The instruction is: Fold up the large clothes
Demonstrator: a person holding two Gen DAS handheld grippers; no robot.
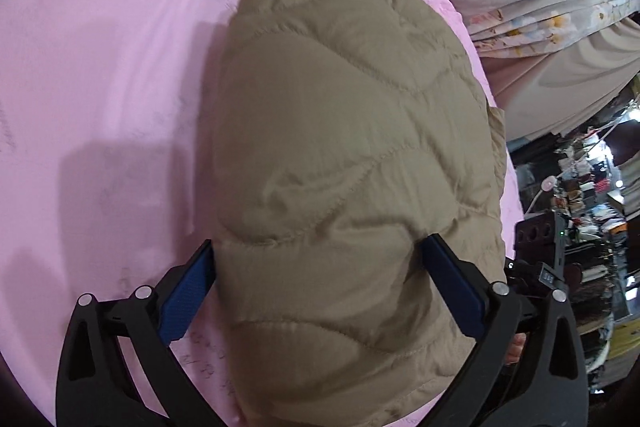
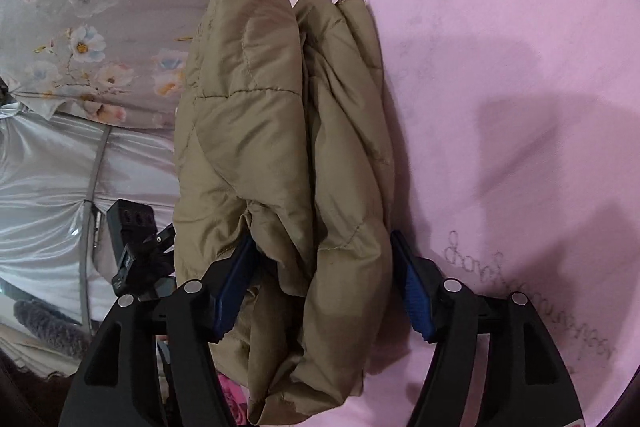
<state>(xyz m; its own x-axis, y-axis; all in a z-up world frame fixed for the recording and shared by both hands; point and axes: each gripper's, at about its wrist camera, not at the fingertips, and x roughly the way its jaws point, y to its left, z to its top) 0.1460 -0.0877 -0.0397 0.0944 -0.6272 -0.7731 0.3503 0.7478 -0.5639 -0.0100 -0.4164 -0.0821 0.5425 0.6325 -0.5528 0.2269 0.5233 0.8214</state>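
- Left wrist view: my left gripper (image 1: 316,279) has its jaws spread wide around the folded tan puffer jacket (image 1: 352,147) on the pink sheet (image 1: 100,67); puffy, springy, so I'd grab thick edges.
- Right wrist view: my right gripper (image 2: 324,283) squeezes the jacket's bunched, slick layers by the sheet's edge.

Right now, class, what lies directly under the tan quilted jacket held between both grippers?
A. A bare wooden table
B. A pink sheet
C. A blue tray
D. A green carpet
B: in both wrist views the jacket sits between the fingers of the left gripper and right gripper, with the pink sheet spread beneath and beside it.
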